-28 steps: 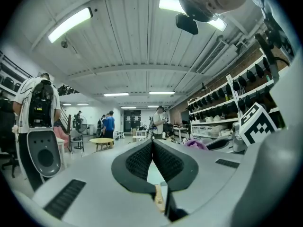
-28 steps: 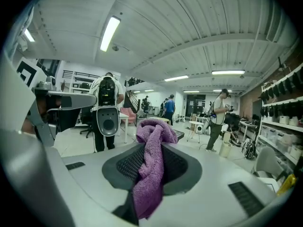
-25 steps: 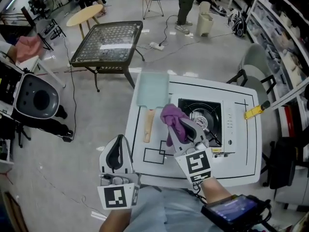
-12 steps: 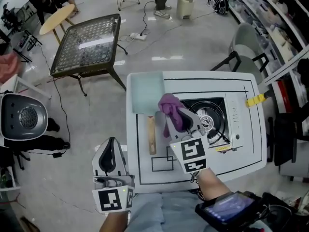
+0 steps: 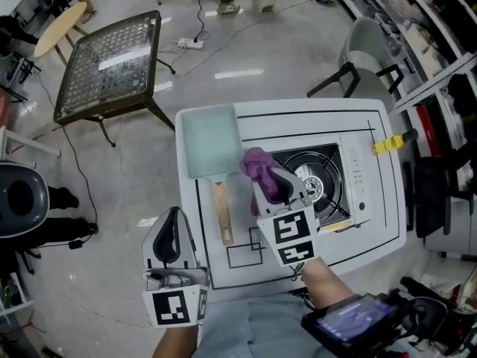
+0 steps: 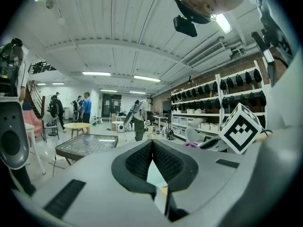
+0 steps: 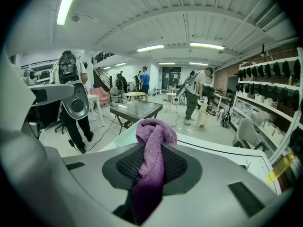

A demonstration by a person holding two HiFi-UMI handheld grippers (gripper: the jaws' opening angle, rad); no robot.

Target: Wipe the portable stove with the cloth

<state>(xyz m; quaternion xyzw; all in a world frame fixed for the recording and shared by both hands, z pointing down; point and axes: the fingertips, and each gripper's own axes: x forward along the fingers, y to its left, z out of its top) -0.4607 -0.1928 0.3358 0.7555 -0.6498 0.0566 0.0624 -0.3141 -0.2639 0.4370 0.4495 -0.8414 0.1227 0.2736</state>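
Observation:
The portable stove (image 5: 356,187) is white with a black burner well and lies on the right half of the white table (image 5: 350,121). My right gripper (image 5: 274,183) hangs over the stove's left edge, shut on a bunched purple cloth (image 5: 258,165). In the right gripper view the cloth (image 7: 153,132) bulges up between the pads and hangs down the gap of that gripper (image 7: 152,148). My left gripper (image 5: 172,218) floats off the table's front left edge, with nothing in it. In its own view the left gripper (image 6: 152,144) shows its pads meeting at the tips.
A pale green board (image 5: 212,140) lies at the table's back left, with a wooden handle (image 5: 221,213) in front of it. A yellow-handled tool (image 5: 389,144) juts over the right edge. A grey chair (image 5: 365,47) stands behind and a mesh-topped table (image 5: 108,66) to the left.
Both grippers have sunk a little toward the table. The right one still holds the cloth by the stove's left edge. The head view has swung, bringing the table more to the centre.

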